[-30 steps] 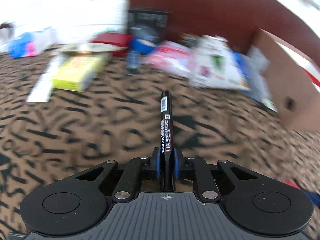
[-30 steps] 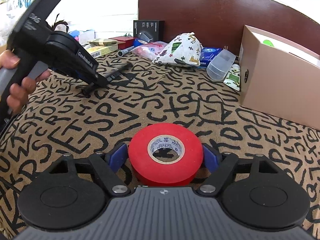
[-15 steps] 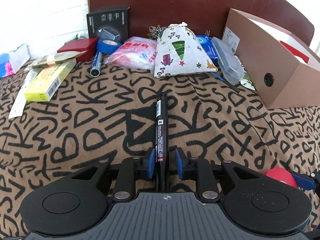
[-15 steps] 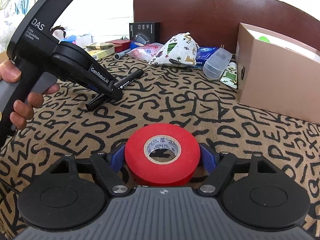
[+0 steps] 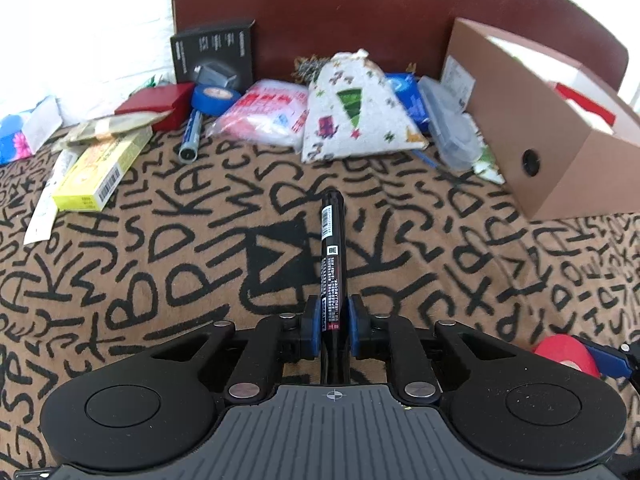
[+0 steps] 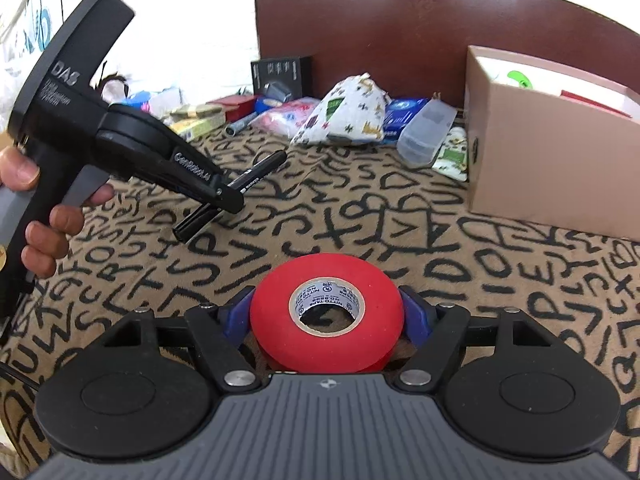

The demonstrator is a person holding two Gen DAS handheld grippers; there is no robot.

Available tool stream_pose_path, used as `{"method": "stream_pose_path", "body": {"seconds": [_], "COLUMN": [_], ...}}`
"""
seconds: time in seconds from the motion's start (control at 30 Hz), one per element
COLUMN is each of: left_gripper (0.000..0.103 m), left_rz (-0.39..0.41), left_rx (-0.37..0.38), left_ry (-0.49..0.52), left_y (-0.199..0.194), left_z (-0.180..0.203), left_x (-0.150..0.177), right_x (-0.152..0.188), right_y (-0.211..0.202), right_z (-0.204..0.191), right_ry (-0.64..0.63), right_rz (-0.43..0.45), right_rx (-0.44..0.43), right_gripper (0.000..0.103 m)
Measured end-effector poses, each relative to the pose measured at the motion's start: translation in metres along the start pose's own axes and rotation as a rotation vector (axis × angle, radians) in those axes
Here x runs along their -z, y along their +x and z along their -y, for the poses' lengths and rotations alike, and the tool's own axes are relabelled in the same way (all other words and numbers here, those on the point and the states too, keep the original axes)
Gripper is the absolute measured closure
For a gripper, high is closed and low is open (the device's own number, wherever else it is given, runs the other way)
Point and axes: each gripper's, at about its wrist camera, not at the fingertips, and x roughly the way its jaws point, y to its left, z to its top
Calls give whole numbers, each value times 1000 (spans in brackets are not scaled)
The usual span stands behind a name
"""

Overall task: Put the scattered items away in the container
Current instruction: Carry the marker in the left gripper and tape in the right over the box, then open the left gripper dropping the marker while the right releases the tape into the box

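My left gripper [image 5: 332, 320] is shut on a black marker [image 5: 332, 240] that points forward, held above the patterned cloth. In the right wrist view the same gripper [image 6: 228, 200] and marker [image 6: 256, 172] hang at the left. My right gripper [image 6: 326, 312] is shut on a red tape roll [image 6: 326, 312], held flat just over the cloth; the roll also shows in the left wrist view [image 5: 566, 354]. The open cardboard box [image 5: 552, 132] stands at the far right, and in the right wrist view [image 6: 552, 152] too.
Along the back lie a white printed pouch [image 5: 352, 112], a pink packet [image 5: 264, 114], a blue tape roll [image 5: 214, 98], a blue pen [image 5: 191, 136], a yellow box [image 5: 100, 168], a red box [image 5: 158, 104], a black box [image 5: 214, 56] and a clear plastic case [image 5: 448, 124].
The left gripper has swung right and steadied with the marker, facing the pile and box. The right gripper has lifted the red tape slightly and come closer to the box.
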Motion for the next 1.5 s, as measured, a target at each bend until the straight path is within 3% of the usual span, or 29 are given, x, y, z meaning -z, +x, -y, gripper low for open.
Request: {"method": "stream_pose_path", "body": {"seconds": [0.4, 0.7, 1.07, 1.37, 1.4, 1.43, 1.47, 1.5], "left_gripper": [93, 93, 93, 92, 88, 70, 64, 41], "left_rz": [142, 253, 230, 126, 122, 122, 127, 139], "left_rx": [123, 265, 364, 340, 340, 344, 350, 356], "left_ry": [15, 109, 179, 153, 150, 149, 147, 142], "left_y": [-54, -76, -32, 46, 52, 56, 58, 57], "left_z": [20, 84, 171, 191, 190, 189, 187, 184], "left_x": [-31, -88, -152, -174, -174, -174, -172, -171], "right_x": [-40, -84, -124, -135, -135, -134, -132, -131], "right_y": [-36, -57, -25, 34, 41, 45, 49, 52], "right_z": [29, 66, 130, 158, 160, 161, 162, 162], "right_ry": [6, -32, -46, -59, -59, -61, -68, -82], "right_rz": [161, 317, 339, 246, 233, 222, 214, 201], "right_rx": [46, 177, 385, 445, 445, 445, 441, 435], "right_gripper": [25, 25, 25, 25, 25, 25, 25, 25]}}
